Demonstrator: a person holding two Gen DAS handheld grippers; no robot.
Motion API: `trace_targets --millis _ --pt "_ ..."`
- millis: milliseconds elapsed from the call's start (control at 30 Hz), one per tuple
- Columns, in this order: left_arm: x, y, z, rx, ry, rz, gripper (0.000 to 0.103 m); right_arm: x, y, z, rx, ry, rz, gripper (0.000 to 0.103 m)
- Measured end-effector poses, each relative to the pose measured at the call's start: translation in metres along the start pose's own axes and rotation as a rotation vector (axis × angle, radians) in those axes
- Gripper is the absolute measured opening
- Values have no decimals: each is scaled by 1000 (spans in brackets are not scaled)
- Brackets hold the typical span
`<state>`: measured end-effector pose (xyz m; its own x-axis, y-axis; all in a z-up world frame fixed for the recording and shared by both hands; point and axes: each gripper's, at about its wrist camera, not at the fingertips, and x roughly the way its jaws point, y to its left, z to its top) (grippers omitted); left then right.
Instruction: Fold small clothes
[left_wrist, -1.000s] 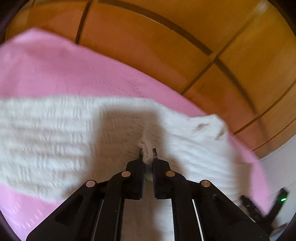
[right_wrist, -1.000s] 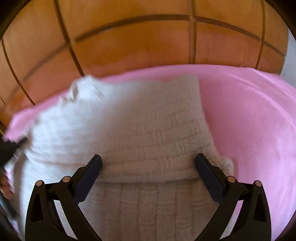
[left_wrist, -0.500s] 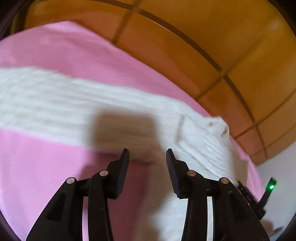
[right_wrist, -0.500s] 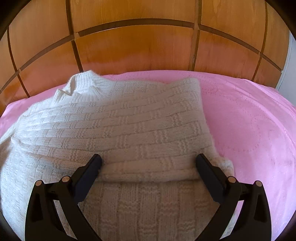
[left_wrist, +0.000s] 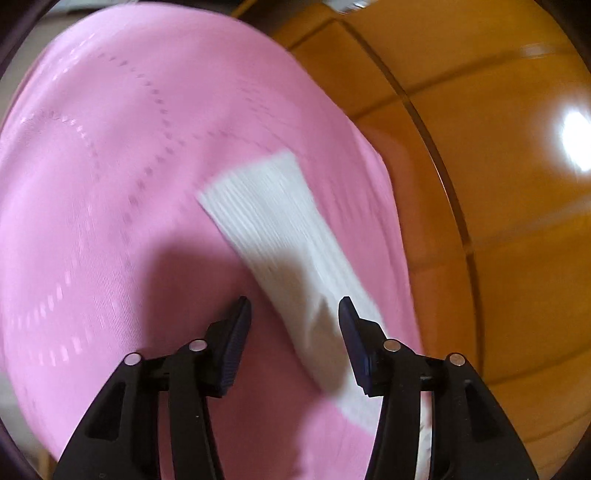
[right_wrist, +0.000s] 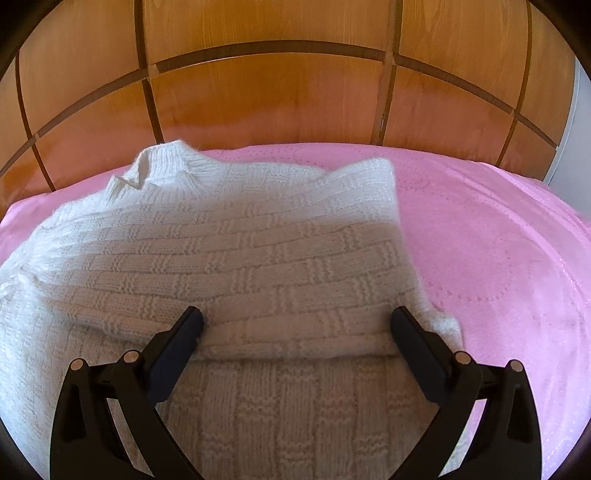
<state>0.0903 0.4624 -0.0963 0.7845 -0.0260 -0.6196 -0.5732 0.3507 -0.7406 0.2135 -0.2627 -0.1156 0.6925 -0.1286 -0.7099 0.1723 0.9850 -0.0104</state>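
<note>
So our white sweater (right_wrist: 236, 258) lies on the pink sheet (right_wrist: 498, 240), collar pointing away from us. Right claw (right_wrist: 295, 325) hangs wide apart over its folded edge. Left claw (left_wrist: 291, 317) has just been opening, nothing pinched; a sleeve (left_wrist: 273, 221) stretches diagonally ahead.

the left wrist view is smeared with motion blur: the white sleeve (left_wrist: 280, 236) shows only streaks, its knit unreadable, and its near end slips behind the right finger of the left claw (left_wrist: 293, 319) and is cut off at the bottom edge. the dotted stitching on the pink bedspread (left_wrist: 110, 184) is dragged into dashes. a pale object at the top edge (left_wrist: 347, 4) is cut off, too little to tell. in the right wrist view, the sweater (right_wrist: 229, 251) runs off the left and bottom edges, and its fold hides the layers beneath.
</note>
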Motion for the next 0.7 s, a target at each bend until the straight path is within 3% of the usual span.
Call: trace_targets --millis 67,167,267,433,633,700 --pt "4 2 11 -20 -11 4 43 0 0 0 -1 0 -4 101" --pt "12 -6 17 28 -3 49 7 0 1 0 -4 0 -9 101" --pt "11 -23 6 105 -9 43 6 0 1 0 -4 0 -9 101" --pt "1 -69 -31 277 40 -68 6 0 1 0 -3 0 -8 101" --pt "-2 -138 -121 490 158 -211 6 0 0 -1 1 -2 -4 101" --pt "2 -156 -152 569 194 -223 6 0 0 -1 2 -3 -2 101"
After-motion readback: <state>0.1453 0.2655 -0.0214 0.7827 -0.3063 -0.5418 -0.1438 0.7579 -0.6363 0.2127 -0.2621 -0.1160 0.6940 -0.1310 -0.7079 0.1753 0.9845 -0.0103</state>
